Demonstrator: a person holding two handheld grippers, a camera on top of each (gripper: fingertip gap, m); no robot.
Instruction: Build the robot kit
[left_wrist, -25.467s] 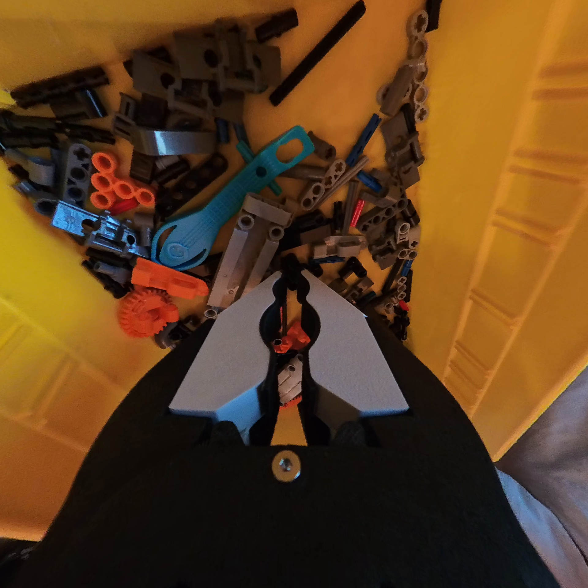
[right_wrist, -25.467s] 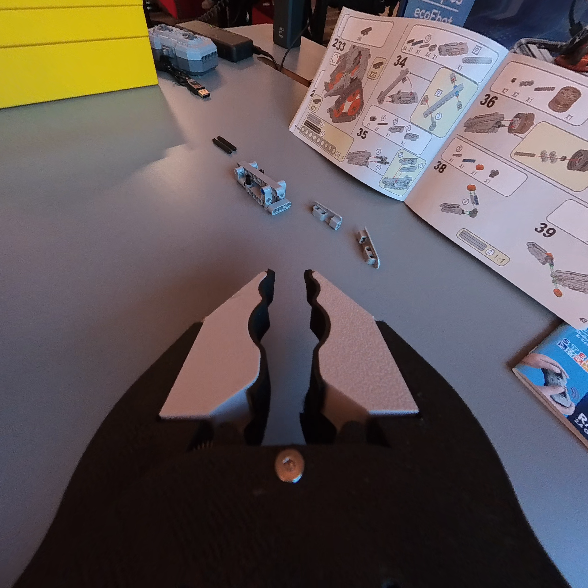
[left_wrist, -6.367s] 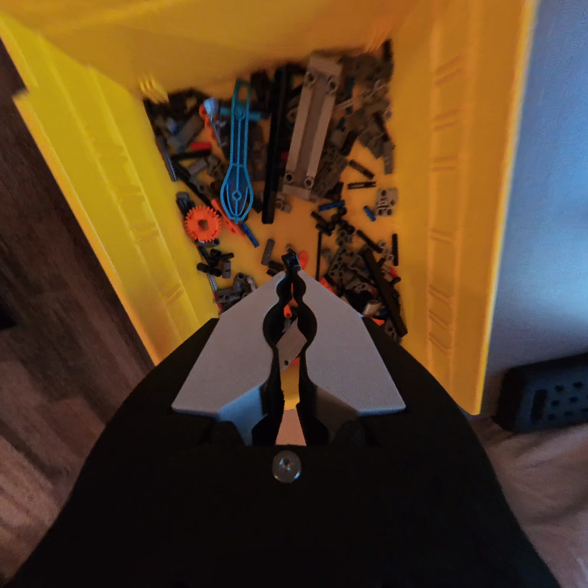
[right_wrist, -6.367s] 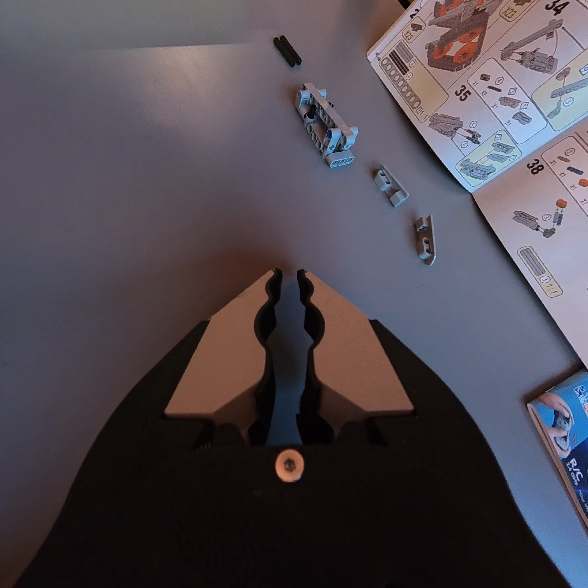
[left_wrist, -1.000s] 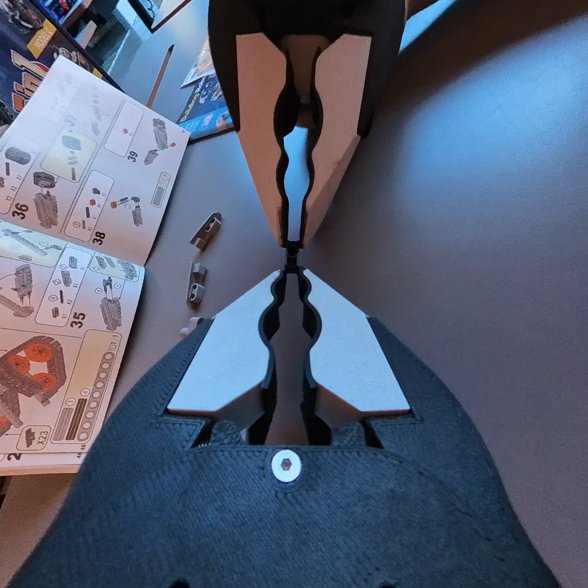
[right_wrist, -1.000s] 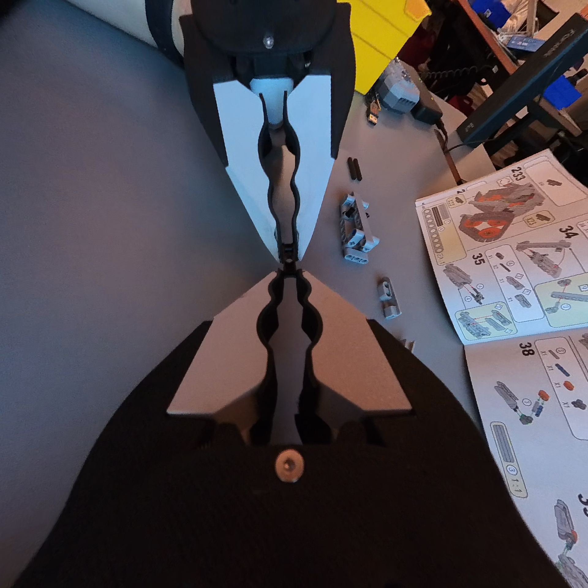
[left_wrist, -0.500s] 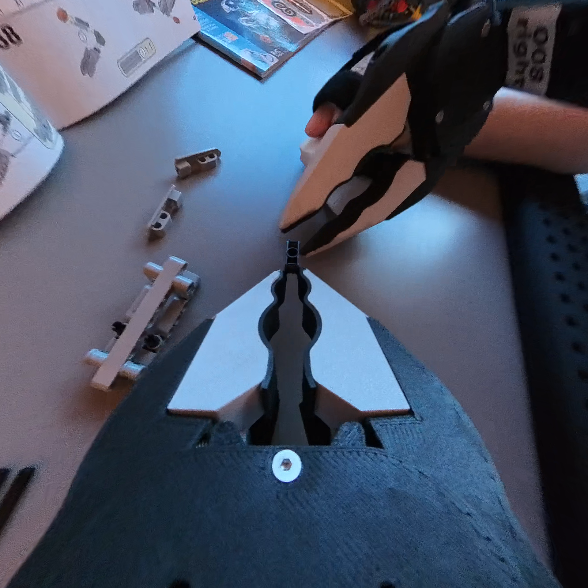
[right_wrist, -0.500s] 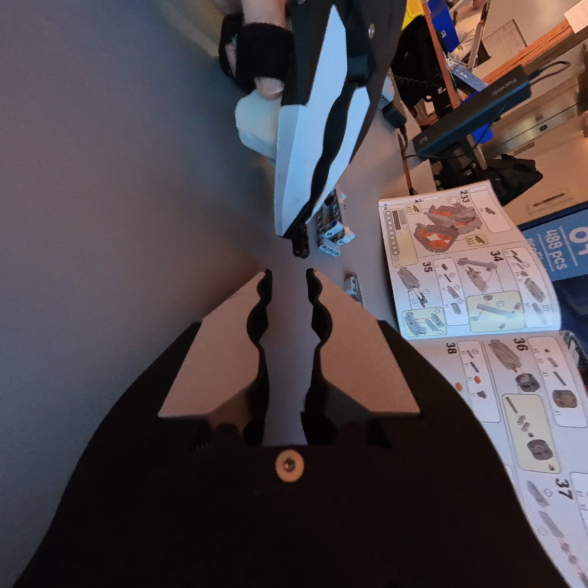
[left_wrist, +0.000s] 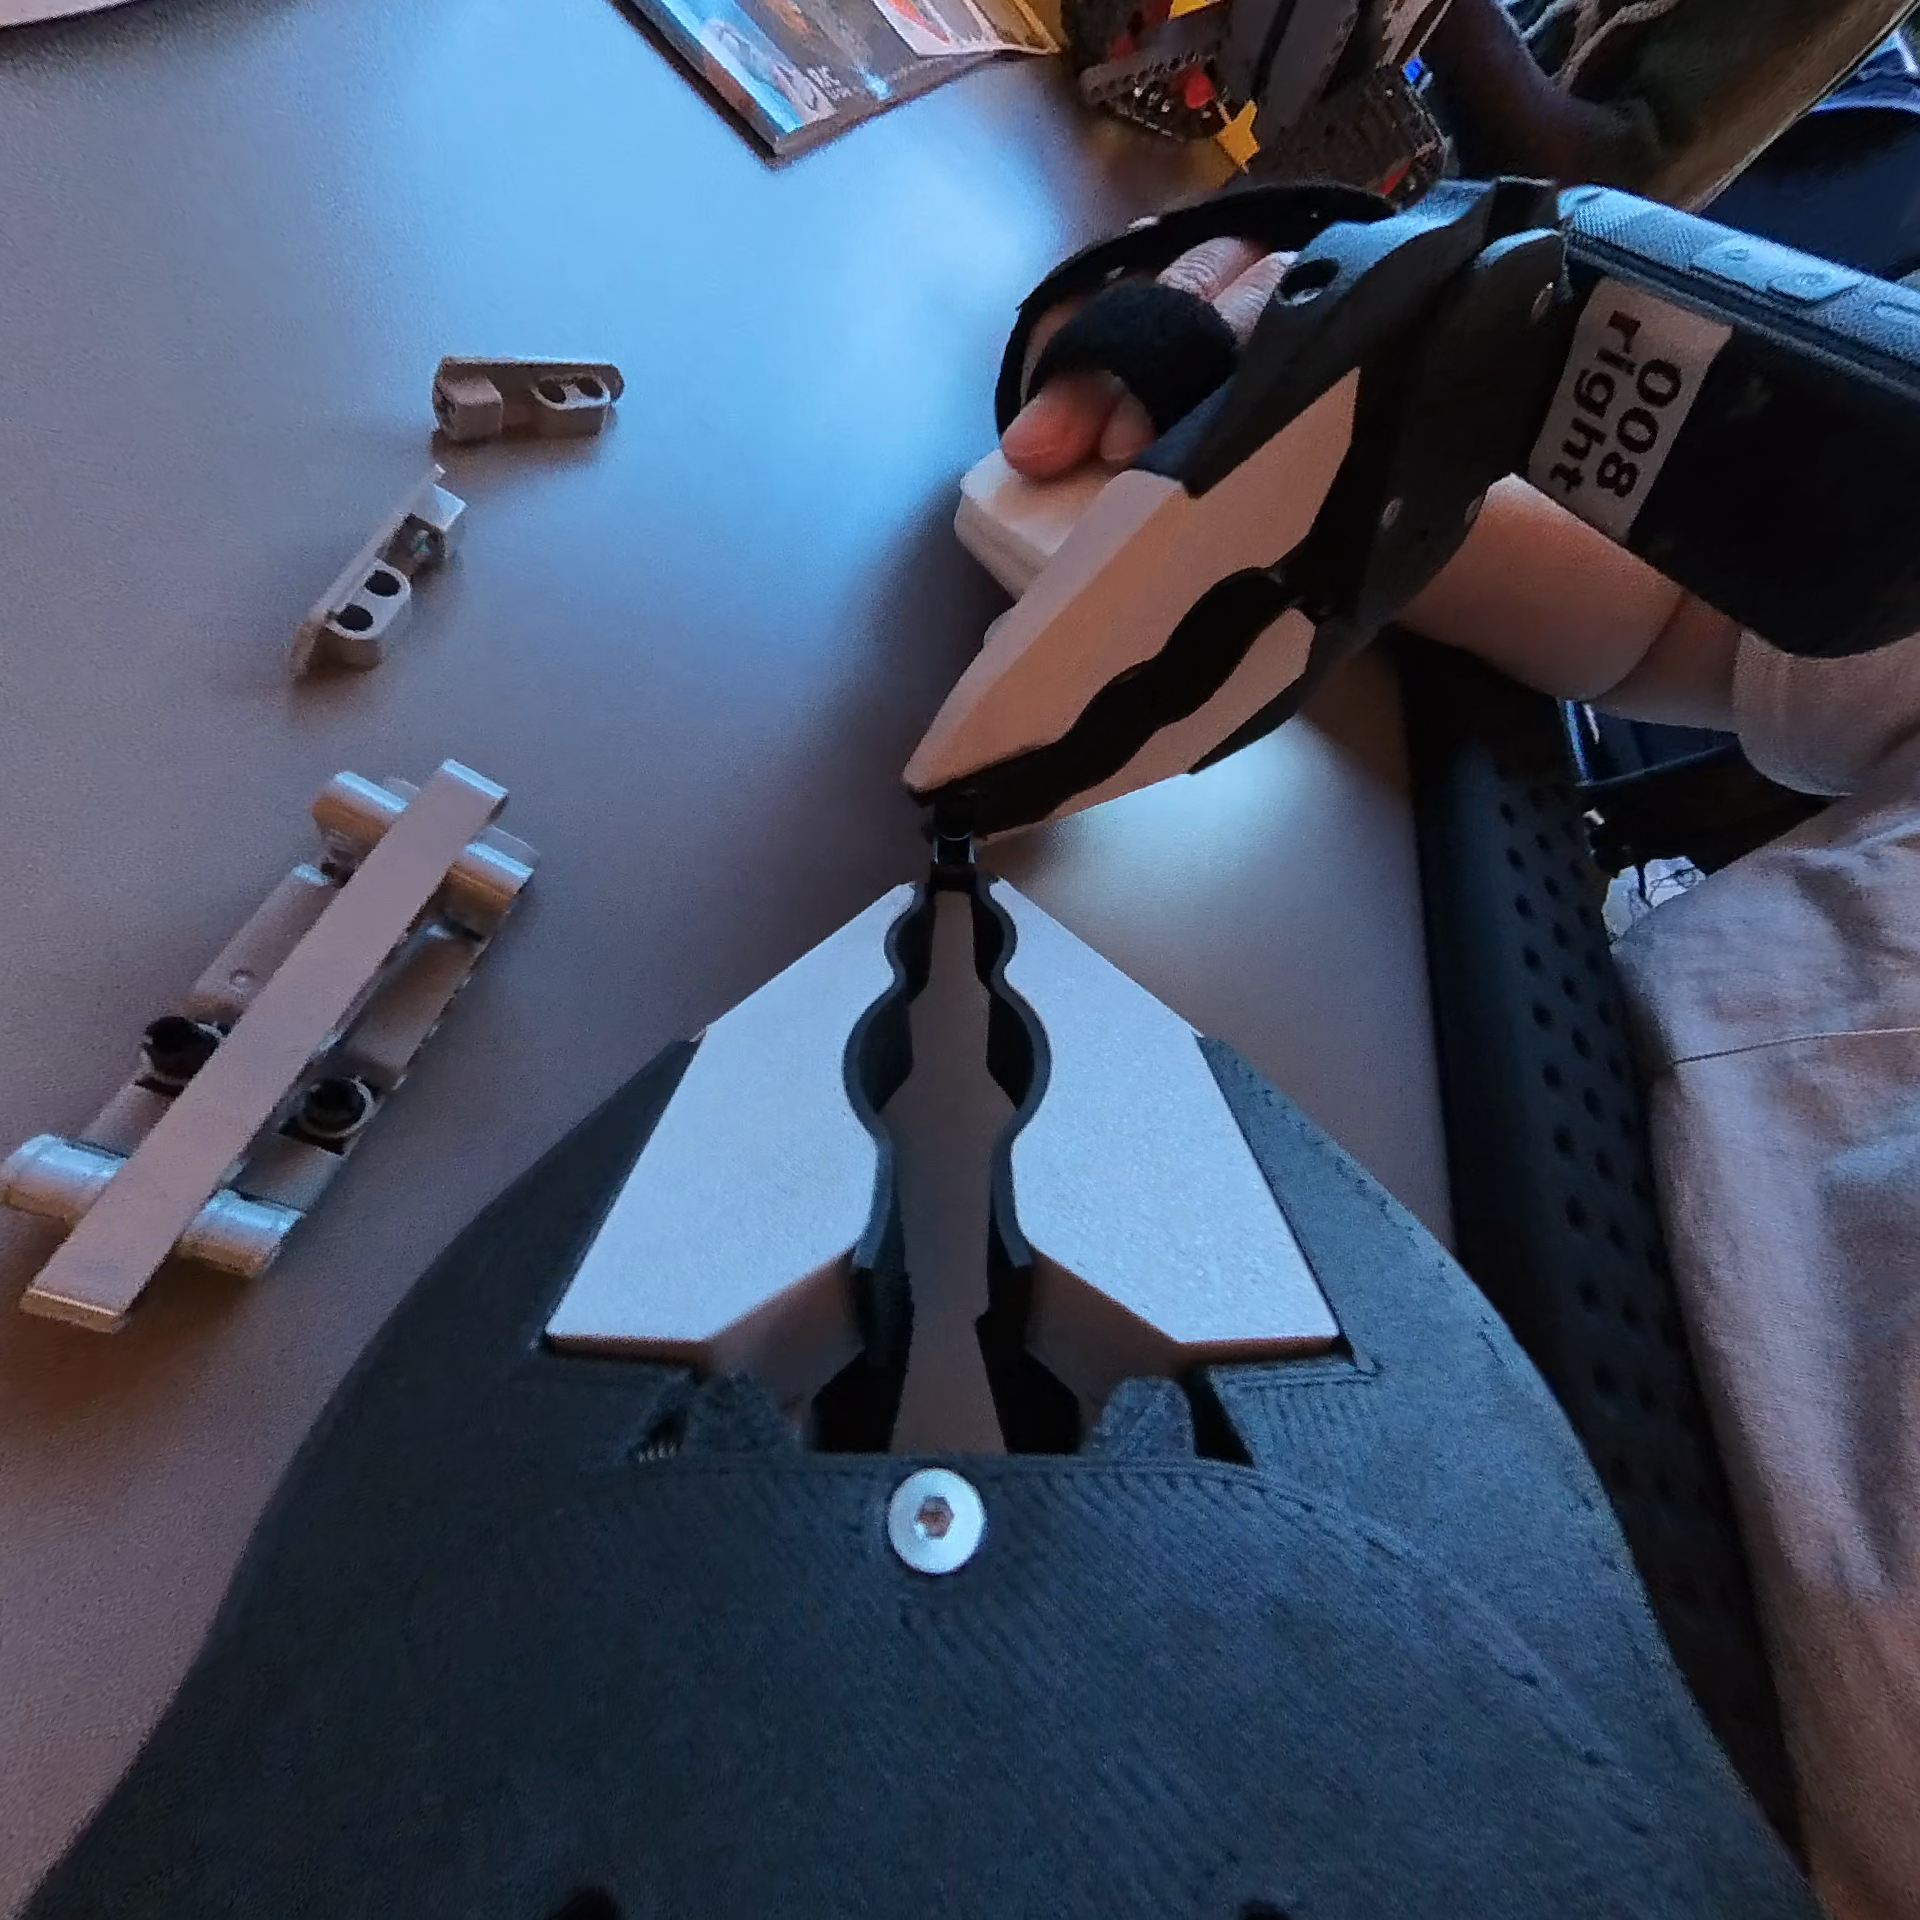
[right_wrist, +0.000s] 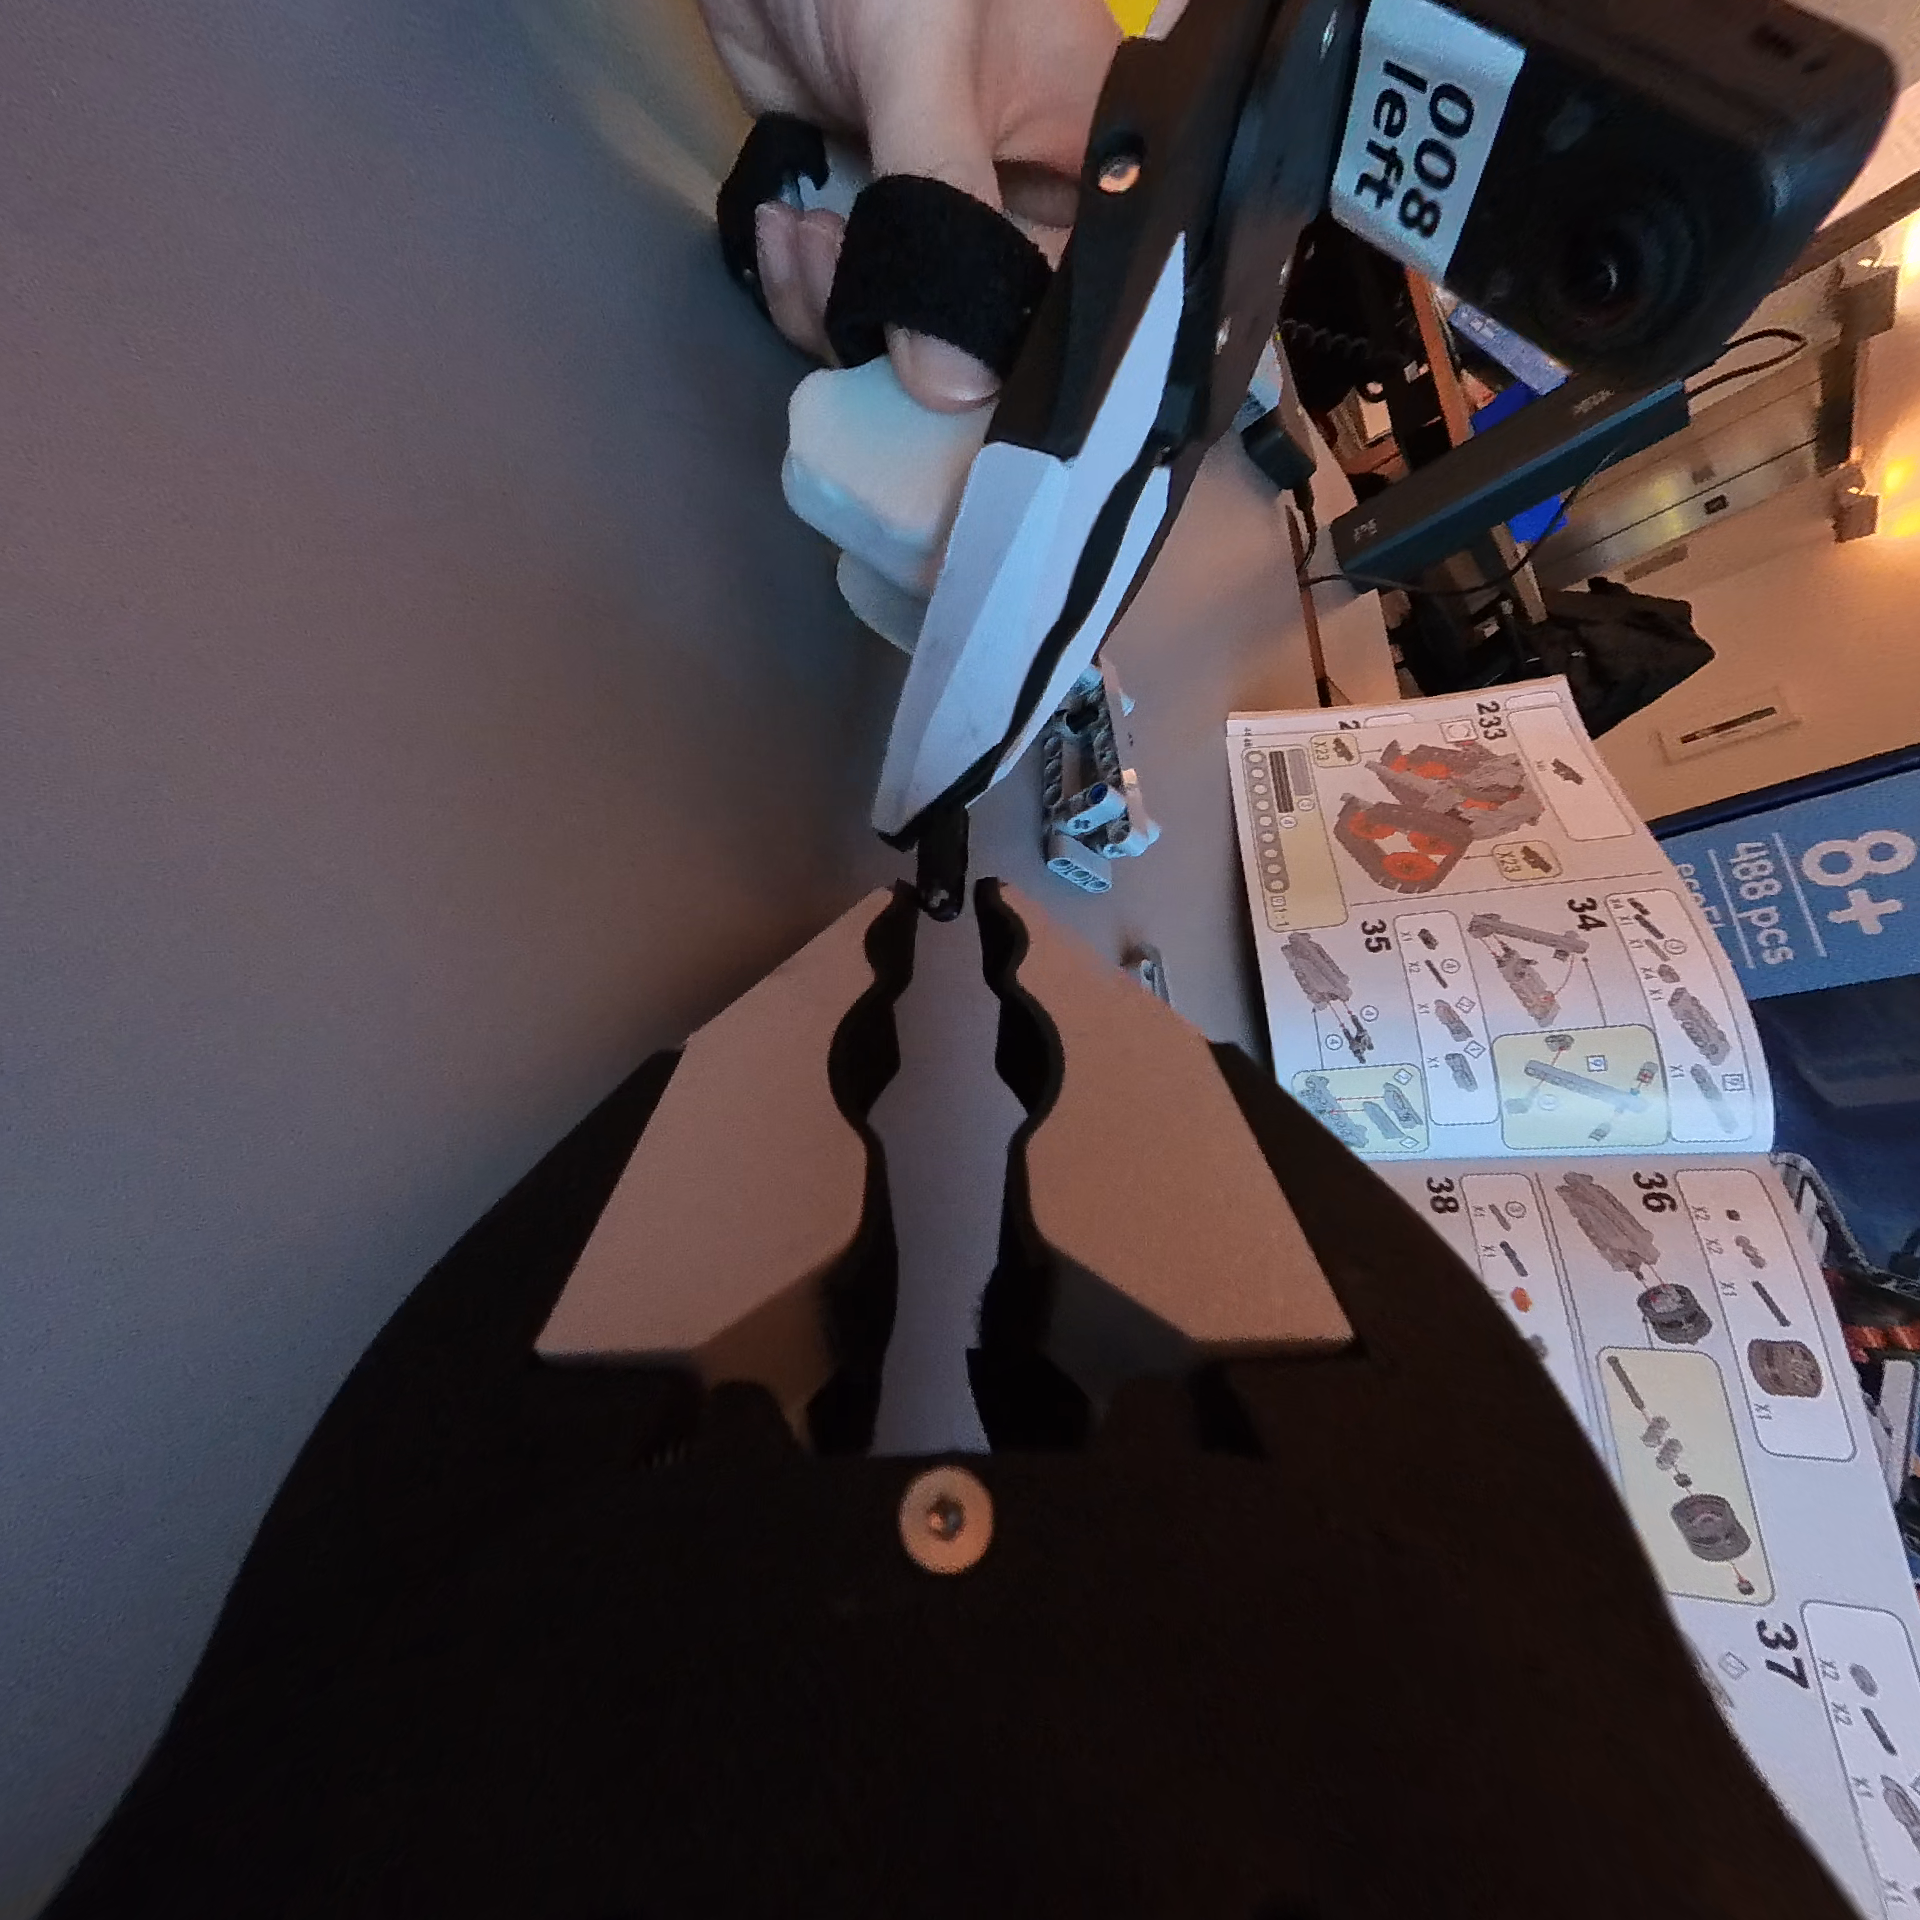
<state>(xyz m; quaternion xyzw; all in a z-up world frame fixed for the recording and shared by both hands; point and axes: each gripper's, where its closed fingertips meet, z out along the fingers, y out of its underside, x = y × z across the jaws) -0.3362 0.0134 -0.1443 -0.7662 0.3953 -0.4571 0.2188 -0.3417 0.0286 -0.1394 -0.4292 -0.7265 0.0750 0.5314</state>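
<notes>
Left tool (left_wrist: 954, 883) is clamped on a small black pin (left_wrist: 953, 847), held above the tabletop (left_wrist: 727, 312). Right tool (right_wrist: 943, 891) sits slightly open, tips either side of the pin's free end — not pinching it yet. Grey frame (left_wrist: 270, 1039) lies nearby.

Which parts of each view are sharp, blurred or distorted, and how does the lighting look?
Left wrist view: dim bluish light, table glare, sharp grey assembly, wide-angle bending at edges. Right wrist view: warm dim light, instruction booklet readable but curved, the hand soft.
</notes>
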